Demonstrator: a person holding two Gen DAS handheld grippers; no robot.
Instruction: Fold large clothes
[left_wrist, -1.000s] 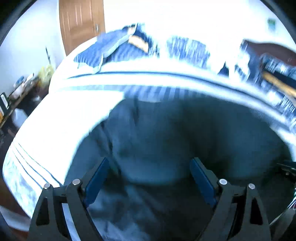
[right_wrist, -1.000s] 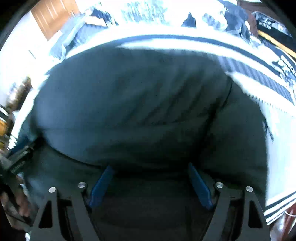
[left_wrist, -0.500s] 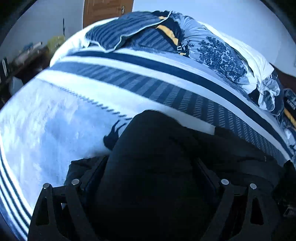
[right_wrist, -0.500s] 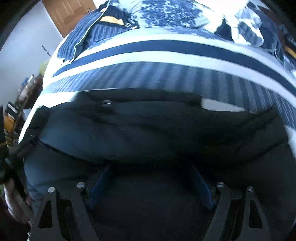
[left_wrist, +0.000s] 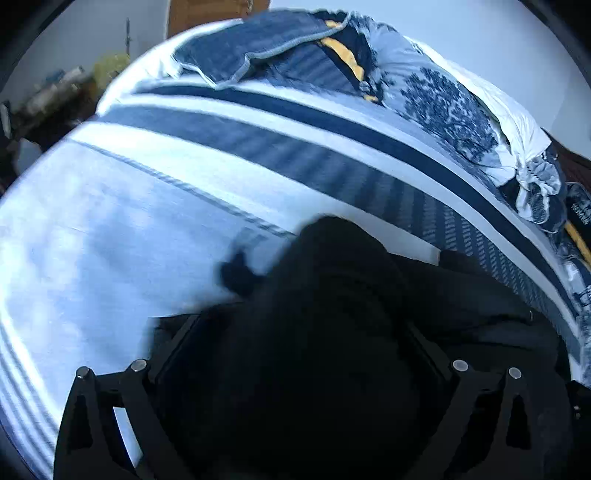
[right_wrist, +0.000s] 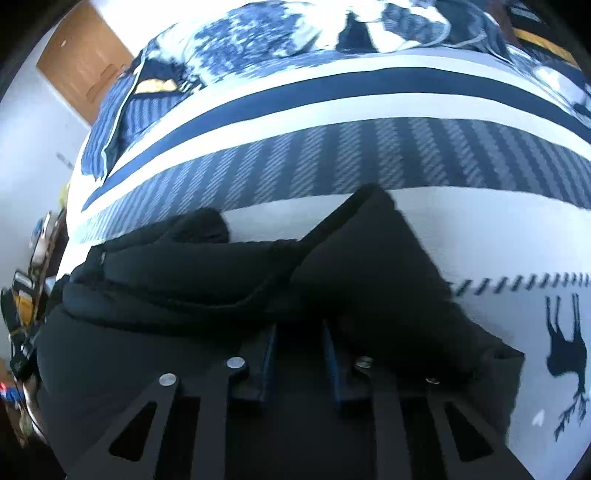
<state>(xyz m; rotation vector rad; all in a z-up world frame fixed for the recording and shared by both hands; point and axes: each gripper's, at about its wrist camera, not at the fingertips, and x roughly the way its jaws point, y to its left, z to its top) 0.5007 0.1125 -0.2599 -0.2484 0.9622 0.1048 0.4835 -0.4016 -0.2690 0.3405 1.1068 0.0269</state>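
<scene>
A large black garment (left_wrist: 332, 295) lies bunched on a bed with a blue and white striped cover (left_wrist: 147, 229). In the left wrist view the cloth fills the space between my left gripper's (left_wrist: 299, 354) wide-apart fingers and hides the pads. In the right wrist view the same black garment (right_wrist: 221, 280) spreads across the lower left, with a pointed fold (right_wrist: 373, 236) rising ahead. My right gripper (right_wrist: 299, 332) has its blue pads close together, with dark cloth between them.
Rumpled blue patterned bedding and pillows (left_wrist: 443, 96) pile at the far side of the bed. A wooden door (right_wrist: 81, 62) stands beyond. Cluttered furniture (right_wrist: 33, 266) sits off the bed's left edge. A deer print (right_wrist: 565, 332) marks the cover at right.
Both grippers have swung down low over the bed with the garment. The right gripper's pads, wide apart earlier, have closed together on the cloth. The left fingers stay wide.
</scene>
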